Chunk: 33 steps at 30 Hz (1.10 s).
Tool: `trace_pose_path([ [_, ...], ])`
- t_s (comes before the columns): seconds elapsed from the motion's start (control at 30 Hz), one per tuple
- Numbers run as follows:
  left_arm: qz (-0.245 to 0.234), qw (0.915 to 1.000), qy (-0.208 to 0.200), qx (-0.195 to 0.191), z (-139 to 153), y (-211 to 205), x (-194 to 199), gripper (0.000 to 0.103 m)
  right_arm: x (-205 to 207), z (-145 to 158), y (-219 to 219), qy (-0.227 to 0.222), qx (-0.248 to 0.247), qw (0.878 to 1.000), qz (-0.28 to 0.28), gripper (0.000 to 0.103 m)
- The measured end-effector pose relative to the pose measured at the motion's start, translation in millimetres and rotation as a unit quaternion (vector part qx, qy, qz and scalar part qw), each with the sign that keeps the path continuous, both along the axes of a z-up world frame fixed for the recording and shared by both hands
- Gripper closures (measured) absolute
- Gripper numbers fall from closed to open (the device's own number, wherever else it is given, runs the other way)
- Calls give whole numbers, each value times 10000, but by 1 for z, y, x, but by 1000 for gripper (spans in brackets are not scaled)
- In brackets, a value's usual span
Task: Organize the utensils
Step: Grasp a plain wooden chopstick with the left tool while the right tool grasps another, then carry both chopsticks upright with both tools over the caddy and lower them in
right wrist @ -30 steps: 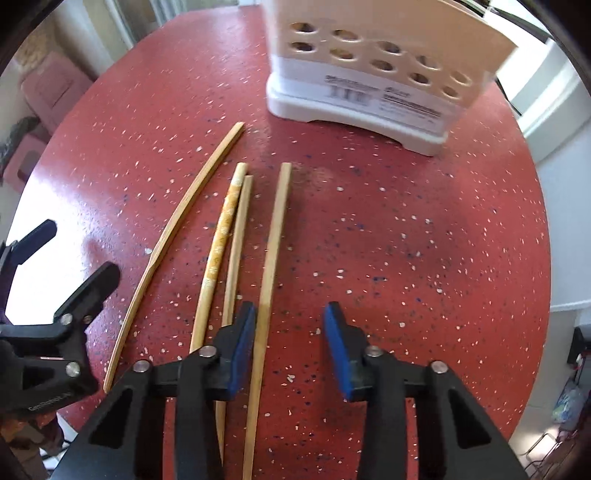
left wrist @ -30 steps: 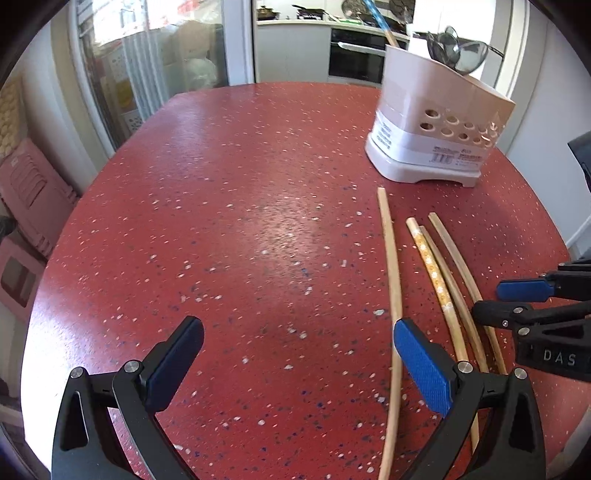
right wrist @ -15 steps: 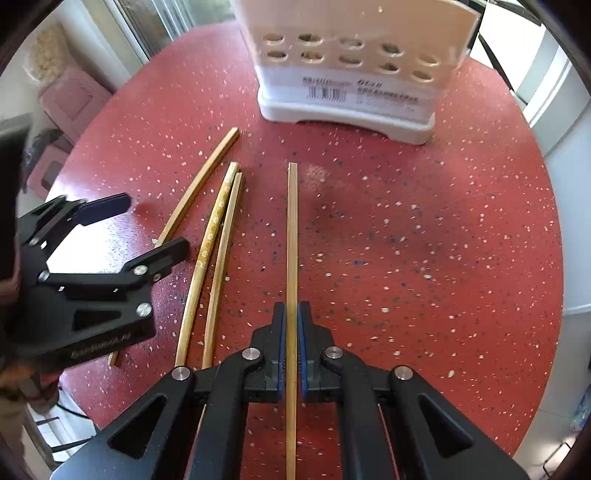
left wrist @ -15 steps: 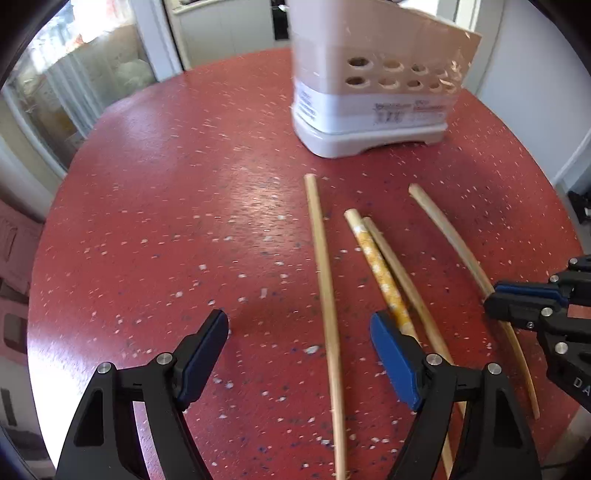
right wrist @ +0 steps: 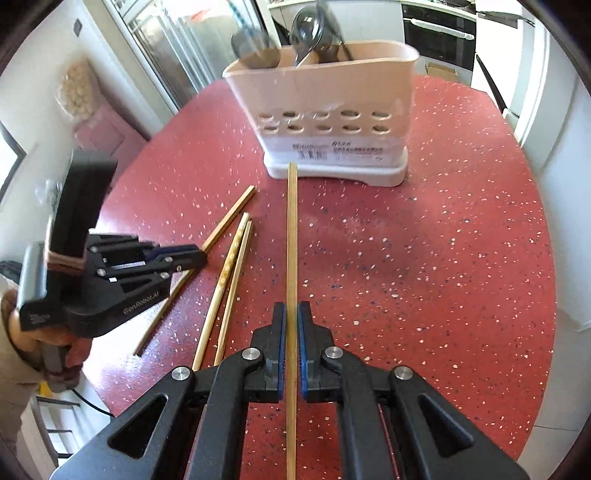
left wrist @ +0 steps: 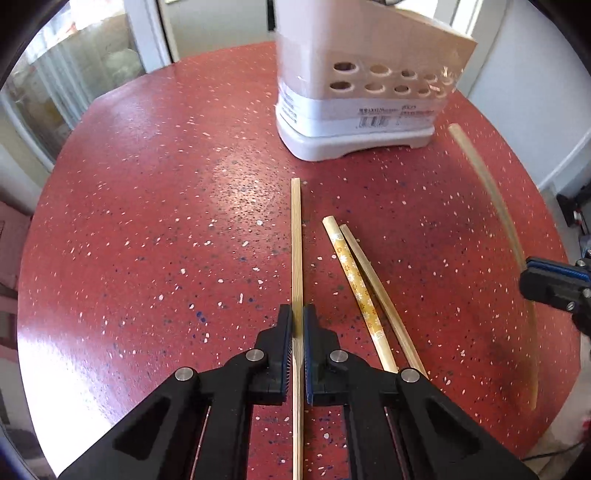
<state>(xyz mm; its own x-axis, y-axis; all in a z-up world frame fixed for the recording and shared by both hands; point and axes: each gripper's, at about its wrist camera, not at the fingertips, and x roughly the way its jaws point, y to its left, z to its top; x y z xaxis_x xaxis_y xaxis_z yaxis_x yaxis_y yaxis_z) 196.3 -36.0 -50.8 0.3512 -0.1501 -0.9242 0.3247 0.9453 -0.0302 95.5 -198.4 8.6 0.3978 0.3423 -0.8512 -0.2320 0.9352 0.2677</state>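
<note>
Several wooden chopsticks are on the red speckled table (left wrist: pixel 147 221). My left gripper (left wrist: pixel 297 325) is shut on a plain chopstick (left wrist: pixel 296 240) that still rests on the table. My right gripper (right wrist: pixel 291 317) is shut on another plain chopstick (right wrist: pixel 292 240) and holds it lifted, pointing at the pink and white utensil holder (right wrist: pixel 332 122). That lifted chopstick shows blurred at the right in the left wrist view (left wrist: pixel 495 192). A flower-patterned chopstick (left wrist: pixel 354 288) and a plain one (left wrist: pixel 376 291) lie side by side between the grippers. The holder (left wrist: pixel 362 85) stands at the far side.
The holder has dark spoons and ladles (right wrist: pixel 306 33) standing in it. A pink stool (right wrist: pixel 107 136) stands beside the table at the left. The table's rim (right wrist: pixel 546 295) curves close on the right. Kitchen cabinets and an oven (right wrist: pixel 436 33) are behind.
My left gripper has closed on the leftmost chopstick. My right gripper, shut on its chopstick, has lifted it off the table and raised its view toward the holder's top.
</note>
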Motion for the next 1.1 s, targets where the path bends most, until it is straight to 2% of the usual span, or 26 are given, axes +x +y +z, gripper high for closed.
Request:
trace_pose_path([
  [0.13, 278, 9978, -540, -250, 14, 8, -20, 68, -8, 14, -11, -225, 98, 9997, -56, 97],
  [0.27, 590, 9910, -1049, -583, 40, 17, -36, 68, -13, 29, -21, -466, 218, 9986, -134, 97],
  [0.4, 757, 9811, -1416, -1077, 65, 22, -49, 68, -20, 46, -29, -809, 304, 9960, -206, 97],
  [0.63, 873, 9612, -2173, -1456, 108, 22, -48, 68, -13, 71, -38, -1408, 523, 9878, -421, 97],
  [0.8, 990, 9443, -2609, -1744, 137, 29, -30, 68, 4, 91, -47, -1791, 679, 9795, -619, 97],
  [1.1, 1067, 9224, -3110, -2024, 176, 29, 25, 68, 45, 129, -56, -2376, 867, 9641, -813, 97],
])
